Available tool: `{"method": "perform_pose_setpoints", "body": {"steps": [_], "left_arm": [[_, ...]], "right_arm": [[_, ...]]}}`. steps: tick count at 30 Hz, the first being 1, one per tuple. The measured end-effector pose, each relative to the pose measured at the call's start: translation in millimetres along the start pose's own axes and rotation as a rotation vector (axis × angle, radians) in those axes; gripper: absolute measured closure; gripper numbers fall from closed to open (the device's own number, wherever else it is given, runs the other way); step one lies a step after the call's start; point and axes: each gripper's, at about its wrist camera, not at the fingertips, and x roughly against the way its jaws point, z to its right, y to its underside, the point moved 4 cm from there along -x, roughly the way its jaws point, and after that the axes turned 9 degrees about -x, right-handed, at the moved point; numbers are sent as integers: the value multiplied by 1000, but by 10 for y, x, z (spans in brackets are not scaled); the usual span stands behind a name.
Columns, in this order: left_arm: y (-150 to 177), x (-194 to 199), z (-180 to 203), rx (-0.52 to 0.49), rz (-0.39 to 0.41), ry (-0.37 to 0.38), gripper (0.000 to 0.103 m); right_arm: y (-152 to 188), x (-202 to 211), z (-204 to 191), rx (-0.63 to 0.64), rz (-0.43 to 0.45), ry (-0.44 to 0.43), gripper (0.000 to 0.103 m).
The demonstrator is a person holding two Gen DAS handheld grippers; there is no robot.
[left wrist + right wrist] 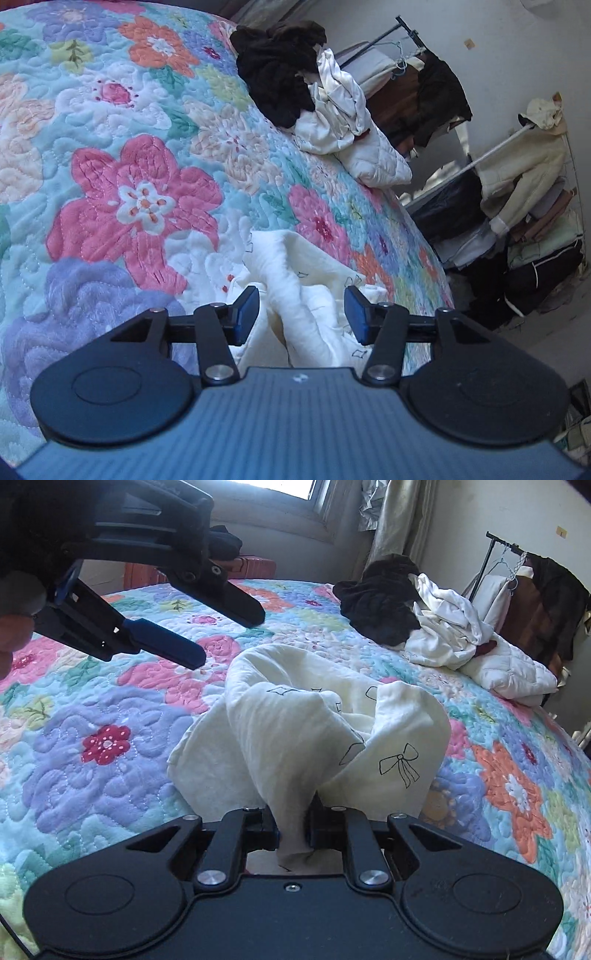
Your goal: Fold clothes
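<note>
A cream garment point(295, 734) with black bow prints lies bunched on the floral quilt point(103, 716). My right gripper point(291, 829) is shut on a bunched edge of it and lifts that part off the bed. My left gripper point(301, 314) is open and empty, hovering just above the same cream garment point(295, 288). In the right wrist view the left gripper point(225, 635) shows at upper left, jaws apart, above and left of the garment.
A pile of dark and white clothes point(295, 88) and a white quilted piece point(376, 162) lie at the bed's far right edge point(406, 609). Clothes racks point(517, 177) with hanging garments stand beside the bed. A window point(314, 491) and curtain are behind.
</note>
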Motion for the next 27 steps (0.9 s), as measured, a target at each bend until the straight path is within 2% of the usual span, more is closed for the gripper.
{"method": "perform_pose_setpoints", "body": {"steps": [2,4,6,8,9,10,12,13,15,17,20,23,27], "left_arm": [[52,-75,110,-47,-42,31,48],[111,-148,237,-118,-72,30,42],[159,-192,334,-173,-81,43,36],[184,-233,371,-187,-87,52,31],[190,-264,366,-181,-91,51,31],[191,-296,324,-167,-91,19,32],[192,-359,221,-136,-92,-60,38],[196,-380,171,-136,-94,-102,51],[211,-397,105,-186,-104,-162,62],[215,-385,85,-200,-115,-171,64],[202,-375,90,-208,-131,-205,65],[216,-339,101,-215,-147,-220,63],[185,-153,210,-281,-117,-199,62]], "right_arm": [[-8,13,-17,-6,14,3,84],[-40,50,13,-43,45,-13,80],[-85,126,103,-148,109,-59,79],[-105,158,190,-248,145,-97,79],[-101,153,186,-246,146,-106,78],[-94,145,169,-228,144,-112,76],[-67,163,110,-171,134,-129,72],[-57,201,107,-164,128,-151,71],[-40,287,115,-162,113,-203,67],[-66,419,212,-209,134,-218,67],[-161,560,500,-324,221,-156,67],[-234,360,740,-379,186,-125,67],[-211,-61,843,-419,97,-151,66]]}}
